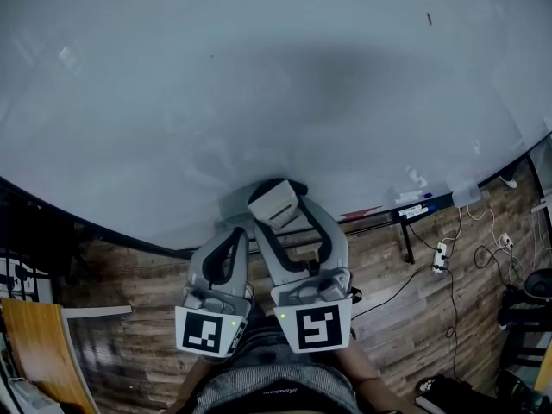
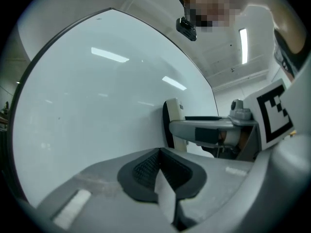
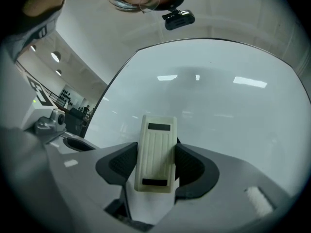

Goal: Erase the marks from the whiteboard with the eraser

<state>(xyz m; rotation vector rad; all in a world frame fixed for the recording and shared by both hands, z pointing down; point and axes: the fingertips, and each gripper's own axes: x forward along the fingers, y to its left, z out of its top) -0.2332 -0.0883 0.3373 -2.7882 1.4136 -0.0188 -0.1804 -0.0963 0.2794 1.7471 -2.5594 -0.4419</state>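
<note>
Head view: whiteboard (image 1: 172, 102) fills most of frame and looks nearly clean; one short dark mark (image 1: 429, 18) at upper R, maybe a tiny dot further L, too small to be sure.
Eraser (image 1: 274, 203): low on the board near its bottom edge, well apart from that mark.
R gripper (image 3: 156, 166): jaws clamped on the eraser's two long sides, ribbed cream back facing the cam, front end sticking out past the pads.
L gripper (image 2: 160, 166): jaws closed together, nothing btw them; sits just beside the R one, low and idle.
Contact: L gripper view shows the eraser's dark felt side turned to the board, at it or just off it; can't tell which.
Risk 1, slip: grip is on smooth plastic sides only, so hard pressing or a fast stroke could twist the eraser in the pads or pop it out.
Risk 2, edge-only wipe: if the eraser tilts, only one felt edge drags and the mark smears rather than clears.
Risk 3, missed mark: it's small and far up R; a long reach is needed, and pressure prob drops at full stretch.
Risk 4, bump: L gripper so close could knock the R one when the sweep starts.
Below: tray (image 1: 414, 207) w/ pens under the board; a dropped eraser could land there or on the floor.
</note>
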